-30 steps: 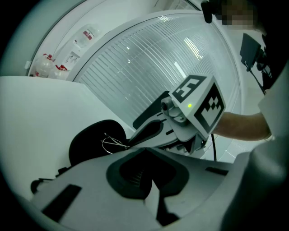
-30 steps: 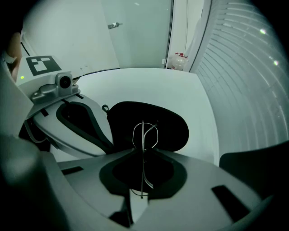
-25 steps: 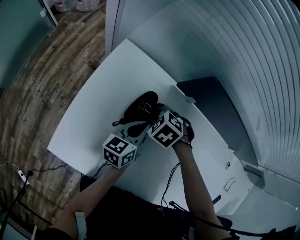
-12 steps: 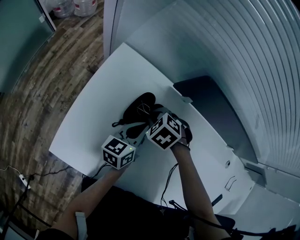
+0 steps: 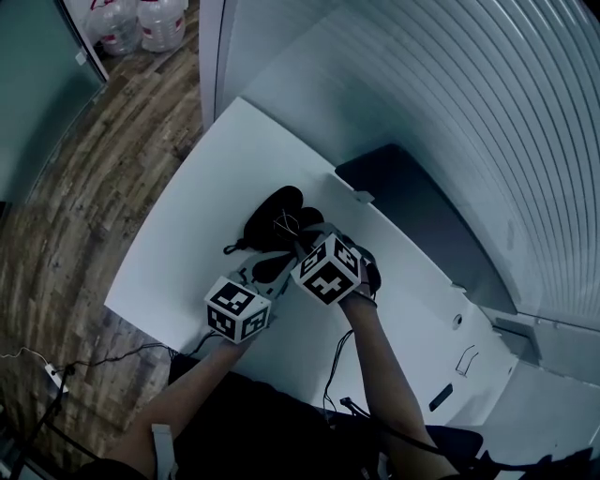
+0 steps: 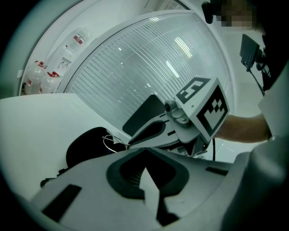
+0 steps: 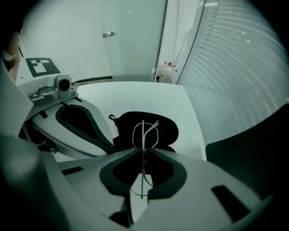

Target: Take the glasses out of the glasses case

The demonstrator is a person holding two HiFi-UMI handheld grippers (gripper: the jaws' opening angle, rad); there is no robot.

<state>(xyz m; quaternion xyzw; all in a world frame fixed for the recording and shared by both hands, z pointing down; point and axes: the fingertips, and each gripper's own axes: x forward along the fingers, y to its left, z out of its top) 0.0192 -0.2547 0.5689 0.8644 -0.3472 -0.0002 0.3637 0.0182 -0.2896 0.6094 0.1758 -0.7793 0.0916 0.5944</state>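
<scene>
A black glasses case (image 5: 274,208) lies open on the white table (image 5: 197,216). In the right gripper view, thin wire-rimmed glasses (image 7: 144,131) stand up in front of the case (image 7: 165,126). My right gripper (image 7: 143,151) is shut on their frame. The head view puts the right gripper (image 5: 300,242) at the case's near right side, with the glasses (image 5: 285,223) over the case. My left gripper (image 5: 265,269) sits at the case's near edge, its jaws shut. From the left gripper view the case (image 6: 88,146) lies left of the tips (image 6: 144,151), and nothing shows between them.
A dark flat panel (image 5: 412,202) lies on the table behind the case, against a ribbed white wall (image 5: 450,84). Water bottles (image 5: 141,23) stand on the wood floor at the far left. Cables (image 5: 342,352) hang over the table's near edge.
Both grippers and the case have drifted slightly toward the table's near edge in the head view. The right gripper still holds the glasses over the case.
</scene>
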